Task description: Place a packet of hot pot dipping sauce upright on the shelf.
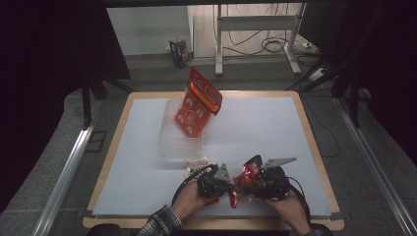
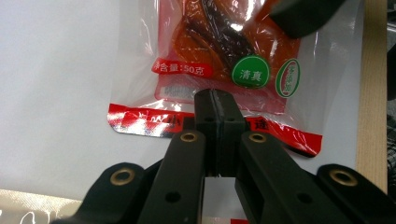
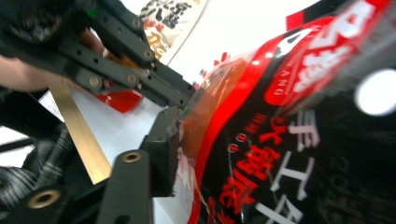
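Your left gripper [image 2: 217, 109] is clamped on the sealed red edge of the snack packet [image 2: 219, 56], its two black jaws pressed flat together with the clear film pinched between them. In the left gripper view the packet lies out ahead of those jaws over the white table top [image 2: 56, 70], showing an orange-red panel, a green round mark and a red strip along the seam. Your right gripper [image 3: 175, 140] has one jaw laid against the side of the same packet [image 3: 289, 154]; the glossy red and black wrapper sits so close to the lens that the other jaw is hidden, so you cannot tell whether that gripper truly presses on it.

From the high view, both your hands sit at the near edge of the table, the left gripper [image 1: 216, 181] and right gripper [image 1: 263, 179] just beside each other with the red packet [image 1: 244, 178] between them, lifted a little. A pale snack bag [image 1: 196, 163] lies just behind your left gripper. Farther back, a clear plastic box [image 1: 179, 135] stands on the table with a large orange pouch [image 1: 197, 104] leaning out of it.
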### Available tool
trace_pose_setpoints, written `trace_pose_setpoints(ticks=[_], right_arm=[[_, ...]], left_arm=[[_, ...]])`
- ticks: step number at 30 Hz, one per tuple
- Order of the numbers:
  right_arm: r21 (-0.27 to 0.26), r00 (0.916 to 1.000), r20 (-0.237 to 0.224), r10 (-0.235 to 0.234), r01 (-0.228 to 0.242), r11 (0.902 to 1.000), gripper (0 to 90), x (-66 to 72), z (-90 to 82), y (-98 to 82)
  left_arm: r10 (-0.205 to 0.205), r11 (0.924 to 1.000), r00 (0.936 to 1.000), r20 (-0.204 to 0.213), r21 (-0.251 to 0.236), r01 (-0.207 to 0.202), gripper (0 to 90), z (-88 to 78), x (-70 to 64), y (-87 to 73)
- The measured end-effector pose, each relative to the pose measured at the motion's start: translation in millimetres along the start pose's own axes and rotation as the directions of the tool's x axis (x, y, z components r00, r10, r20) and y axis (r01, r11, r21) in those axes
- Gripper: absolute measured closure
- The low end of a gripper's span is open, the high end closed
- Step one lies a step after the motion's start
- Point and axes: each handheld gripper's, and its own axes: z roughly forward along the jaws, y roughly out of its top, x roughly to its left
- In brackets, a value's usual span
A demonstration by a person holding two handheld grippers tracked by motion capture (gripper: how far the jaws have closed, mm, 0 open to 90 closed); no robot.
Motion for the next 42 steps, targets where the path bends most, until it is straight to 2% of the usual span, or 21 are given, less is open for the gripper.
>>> trace_pose_setpoints(ticks=[6, 9, 12, 15, 18, 28, 29, 36, 39, 42], right_arm=[[-0.015, 0.9987, -0.030, 0.042, -0.042, 0.9990, 63.9, -2.1, -2.3, 3.9], [-0.028, 0.9978, -0.047, 0.047, -0.048, 0.9985, 67.3, -2.2, -3.8, 6.0], [-0.044, 0.9989, -0.043, 0.021, -0.023, 0.9988, 69.5, 0.3, -8.3, 9.9], [-0.064, 0.9999, -0.004, -0.015, 0.015, 0.9979, 69.9, 3.3, -13.0, 14.5], [-0.078, 0.9996, 0.008, -0.025, 0.026, 0.9966, 69.9, 3.2, -16.7, 18.2], [-0.098, 0.9977, 0.024, -0.064, 0.066, 0.9930, 70.0, 3.2, -25.8, 28.2], [-0.098, 0.9976, 0.022, -0.065, 0.067, 0.9929, 70.0, 2.9, -26.1, 29.3], [-0.103, 0.9954, 0.034, -0.089, 0.093, 0.9903, 70.0, 1.7, -29.5, 35.9], [-0.110, 0.9941, 0.043, -0.100, 0.104, 0.9885, 70.0, 2.1, -30.7, 39.2], [-0.117, 0.9926, 0.052, -0.110, 0.115, 0.9864, 69.9, 3.4, -31.7, 43.1]], left_arm=[[0.002, 1.0000, 1.0000, 0.002, 0.000, -0.002, 86.1, -3.3, -0.5, -1.3], [-0.017, 0.9996, 0.9998, 0.009, -0.022, 0.017, 82.2, -7.2, -0.3, -3.0], [-0.039, 0.9983, 0.9992, 0.010, -0.043, 0.040, 75.2, -11.9, 0.1, -4.2], [-0.066, 0.9956, 0.9977, 0.013, -0.065, 0.067, 72.1, -14.3, 0.1, -7.2], [-0.087, 0.9923, 0.9960, 0.018, -0.087, 0.088, 67.4, -16.6, 0.6, -10.7], [-0.088, 0.9887, 0.9958, -0.027, -0.125, 0.084, 42.7, -34.7, 0.2, -16.4], [-0.097, 0.9864, 0.9948, -0.029, -0.136, 0.093, 40.6, -36.5, -0.2, -17.4], [-0.119, 0.9785, 0.9925, -0.026, -0.173, 0.113, 30.0, -49.5, -0.4, -25.8], [-0.124, 0.9780, 0.9915, -0.041, -0.174, 0.115, 26.2, -54.9, -0.6, -30.9], [-0.142, 0.9737, 0.9884, -0.054, -0.187, 0.130, 22.0, -60.8, -0.6, -37.1]])
